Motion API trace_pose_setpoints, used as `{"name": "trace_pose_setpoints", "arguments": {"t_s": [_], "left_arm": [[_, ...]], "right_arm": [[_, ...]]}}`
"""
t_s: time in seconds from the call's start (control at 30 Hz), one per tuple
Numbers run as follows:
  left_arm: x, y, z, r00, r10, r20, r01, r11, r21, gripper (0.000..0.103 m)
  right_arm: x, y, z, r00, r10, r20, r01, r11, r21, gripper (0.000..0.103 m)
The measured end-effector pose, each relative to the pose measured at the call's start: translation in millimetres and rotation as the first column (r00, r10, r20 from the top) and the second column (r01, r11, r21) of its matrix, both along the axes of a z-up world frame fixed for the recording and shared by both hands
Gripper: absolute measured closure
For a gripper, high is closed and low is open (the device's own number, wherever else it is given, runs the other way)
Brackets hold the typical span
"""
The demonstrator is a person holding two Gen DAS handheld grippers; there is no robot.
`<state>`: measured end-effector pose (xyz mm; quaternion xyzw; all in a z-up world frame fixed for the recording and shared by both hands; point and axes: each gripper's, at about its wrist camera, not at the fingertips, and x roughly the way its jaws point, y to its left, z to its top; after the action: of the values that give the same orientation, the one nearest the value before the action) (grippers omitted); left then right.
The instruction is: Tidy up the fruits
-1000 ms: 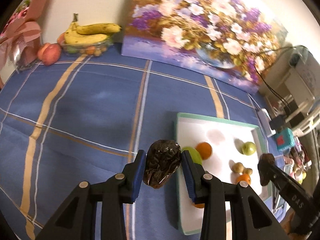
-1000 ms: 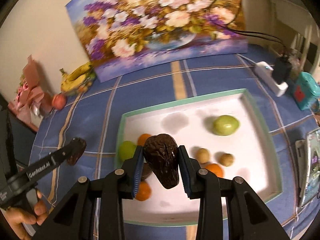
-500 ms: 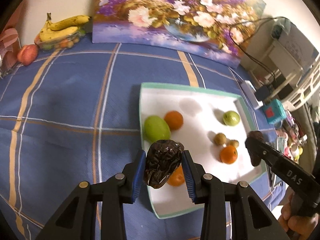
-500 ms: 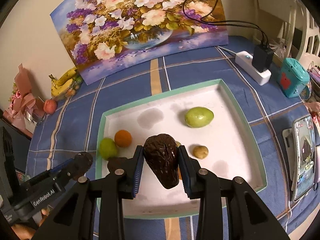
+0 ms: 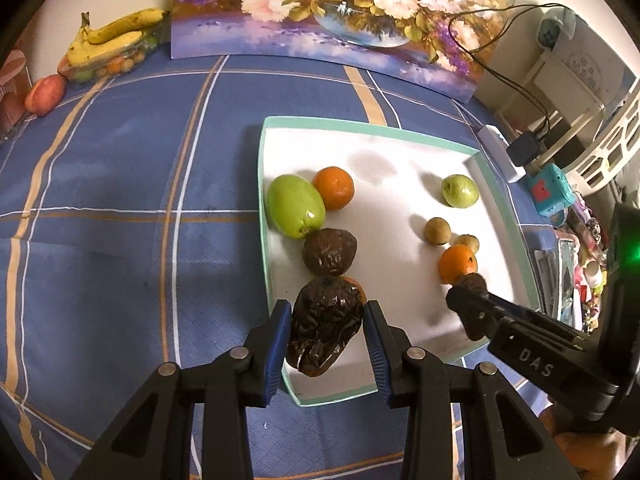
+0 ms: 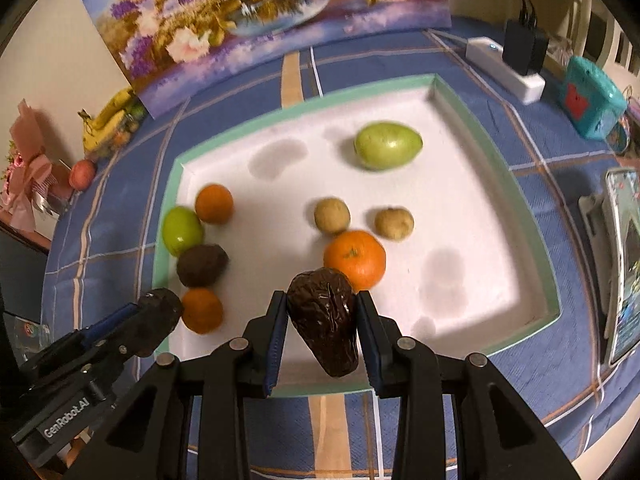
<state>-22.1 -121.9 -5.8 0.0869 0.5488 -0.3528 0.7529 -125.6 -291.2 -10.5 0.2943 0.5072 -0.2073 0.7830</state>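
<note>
A white tray with a green rim (image 5: pixel 262 184) (image 6: pixel 170 200) lies on the blue checked cloth. In it are two green fruits (image 5: pixel 295 205) (image 6: pixel 387 145), oranges (image 5: pixel 334 187) (image 6: pixel 355 258), two small brown fruits (image 6: pixel 332 215) and a dark wrinkled fruit (image 5: pixel 330 252) (image 6: pixel 201 265). My left gripper (image 5: pixel 326 328) is shut on a dark wrinkled fruit (image 5: pixel 324 328) above the tray's near left corner. My right gripper (image 6: pixel 322 328) is shut on another dark wrinkled fruit (image 6: pixel 326 320) above the tray's near edge, close to an orange. Each gripper shows in the other's view (image 5: pixel 472 306) (image 6: pixel 158 318).
A flower painting (image 5: pixel 340 8) leans on the wall at the back. Bananas (image 5: pixel 116 36) on a fruit box and a peach (image 5: pixel 45 94) sit at the far left. A power strip with plugs (image 6: pixel 506 66), a teal box (image 6: pixel 592 98) and a phone (image 6: pixel 624 252) lie right of the tray.
Both grippers have sunk closer to the tray while holding their fruits. The left one has moved right, from over the cloth to over the tray's left edge.
</note>
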Motion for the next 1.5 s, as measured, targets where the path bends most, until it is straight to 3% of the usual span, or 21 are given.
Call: {"name": "trace_pose_setpoints", "arguments": {"t_s": [0.13, 0.5, 0.57, 0.7, 0.77, 0.83, 0.97, 1.17, 1.5], "left_arm": [[3, 2, -4, 1.000, 0.015, -0.006, -0.015, 1.000, 0.018, 0.063], [7, 16, 1, 0.999, 0.032, -0.029, -0.033, 0.999, -0.017, 0.058], [10, 23, 4, 0.999, 0.046, -0.013, -0.046, 0.999, -0.017, 0.046], [21, 44, 9, 0.987, 0.121, 0.104, -0.128, 0.990, 0.063, 0.027], [27, 54, 8, 0.977, 0.154, 0.151, -0.172, 0.979, 0.112, 0.008], [31, 65, 5, 0.965, 0.184, 0.189, -0.212, 0.966, 0.145, 0.000], [36, 81, 2, 0.954, 0.214, 0.208, -0.248, 0.956, 0.156, 0.000], [26, 93, 5, 0.958, 0.183, 0.222, -0.219, 0.963, 0.153, 0.000], [16, 95, 17, 0.952, 0.150, 0.266, -0.197, 0.967, 0.161, 0.000]], "right_arm": [[0, 0, -10, 1.000, -0.003, -0.028, 0.004, 1.000, 0.017, 0.067], [2, 1, -12, 0.998, -0.007, -0.058, 0.007, 1.000, 0.004, 0.067], [1, 2, -12, 0.998, -0.007, -0.066, 0.007, 1.000, 0.002, 0.067], [-1, 4, -7, 0.998, 0.006, -0.063, -0.008, 1.000, -0.019, 0.065], [-1, 6, -5, 0.998, 0.013, -0.067, -0.015, 0.999, -0.031, 0.054], [-2, 9, -4, 0.998, 0.017, -0.067, -0.020, 0.999, -0.047, 0.044], [-2, 17, -3, 0.997, 0.026, -0.066, -0.032, 0.995, -0.091, 0.027], [-2, 35, 0, 0.997, 0.064, -0.048, -0.071, 0.985, -0.155, 0.011], [-9, 56, 16, 0.997, 0.083, -0.001, -0.081, 0.970, -0.231, 0.011]]}}
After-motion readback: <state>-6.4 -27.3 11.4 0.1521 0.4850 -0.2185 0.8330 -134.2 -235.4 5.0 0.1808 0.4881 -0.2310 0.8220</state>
